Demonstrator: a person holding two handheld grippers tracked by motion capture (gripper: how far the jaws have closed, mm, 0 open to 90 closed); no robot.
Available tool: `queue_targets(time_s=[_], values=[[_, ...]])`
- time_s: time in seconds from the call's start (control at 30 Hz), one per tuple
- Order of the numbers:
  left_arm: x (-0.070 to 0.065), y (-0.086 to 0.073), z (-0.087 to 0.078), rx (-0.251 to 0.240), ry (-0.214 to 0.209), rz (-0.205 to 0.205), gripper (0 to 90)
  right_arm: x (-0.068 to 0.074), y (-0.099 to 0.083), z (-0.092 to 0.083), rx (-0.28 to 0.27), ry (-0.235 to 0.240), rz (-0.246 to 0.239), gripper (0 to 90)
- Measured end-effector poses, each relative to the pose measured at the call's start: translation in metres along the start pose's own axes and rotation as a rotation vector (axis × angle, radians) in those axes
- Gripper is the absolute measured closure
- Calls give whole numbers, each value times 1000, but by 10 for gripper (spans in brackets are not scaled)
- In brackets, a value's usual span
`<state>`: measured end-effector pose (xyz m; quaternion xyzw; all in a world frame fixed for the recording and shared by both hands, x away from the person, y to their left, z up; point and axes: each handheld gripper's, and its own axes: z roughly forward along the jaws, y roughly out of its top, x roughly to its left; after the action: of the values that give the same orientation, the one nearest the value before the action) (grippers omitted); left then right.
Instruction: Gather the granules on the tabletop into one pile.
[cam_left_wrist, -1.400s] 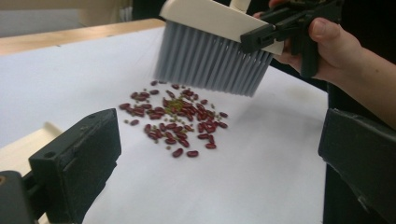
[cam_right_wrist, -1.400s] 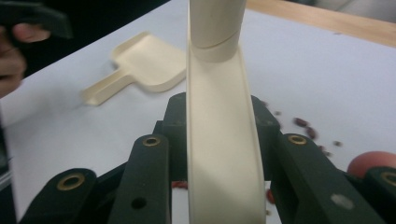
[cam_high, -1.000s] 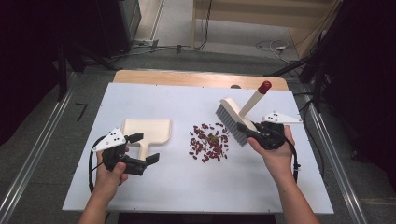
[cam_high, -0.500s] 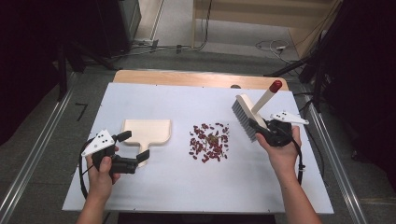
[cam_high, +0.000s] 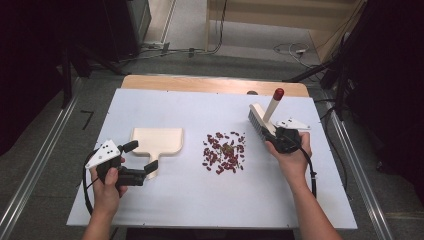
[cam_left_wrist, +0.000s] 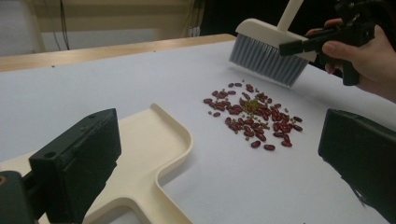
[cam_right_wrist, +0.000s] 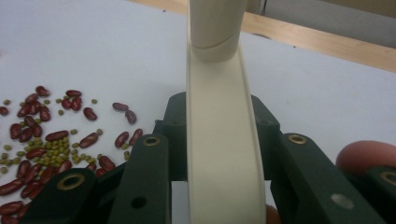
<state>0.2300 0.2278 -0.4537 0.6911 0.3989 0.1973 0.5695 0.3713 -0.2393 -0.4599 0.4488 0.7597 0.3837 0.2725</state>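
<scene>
A pile of red beans (cam_high: 224, 152) mixed with small green ones lies mid-table. A cream dustpan (cam_high: 157, 139) lies flat to its left, handle toward me. My left gripper (cam_high: 141, 156) is open at that handle, one jaw over the handle's end and the other beside the pan. In the left gripper view the dustpan (cam_left_wrist: 140, 151) runs under the left jaw, and the beans (cam_left_wrist: 252, 116) lie ahead. My right gripper (cam_high: 280, 136) is shut on a cream brush (cam_high: 261, 121) with a red-tipped handle, just right of the pile. The jaws clamp the brush (cam_right_wrist: 217, 140) head from both sides.
The white tabletop (cam_high: 200, 200) has a wooden strip (cam_high: 210, 84) along its far edge. Metal rails (cam_high: 30, 185) run along both sides on the grey floor. Cables trail from both grippers toward me.
My right gripper has carried the brush to the right and lower, off the pile's far-right side. The left gripper has barely shifted beside the dustpan handle.
</scene>
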Motion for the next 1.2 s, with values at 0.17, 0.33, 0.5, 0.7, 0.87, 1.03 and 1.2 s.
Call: queue_targets(time_s=[0.17, 0.33, 0.5, 0.7, 0.87, 1.03, 1.2], values=[[2, -1, -2, 0, 12, -3, 0, 11, 4, 12, 28, 14, -43, 659], [2, -1, -1, 6, 14, -1, 0, 28, 4, 15, 49, 47, -109, 658], [2, 0, 0, 2, 7, -1, 0, 36, 2, 13, 49, 85, -110, 658], [0, 2, 6, 9, -4, 12, 0, 45, -2, 6, 36, 122, -129, 658], [-1, 3, 8, 10, -8, 14, 0, 50, -2, 2, 37, 142, -133, 658], [-1, 3, 8, 14, -8, 18, 0, 47, 0, -3, 8, 132, -116, 658], [0, 3, 7, 13, -5, 15, 0, 47, 8, -19, -52, 135, -89, 658]])
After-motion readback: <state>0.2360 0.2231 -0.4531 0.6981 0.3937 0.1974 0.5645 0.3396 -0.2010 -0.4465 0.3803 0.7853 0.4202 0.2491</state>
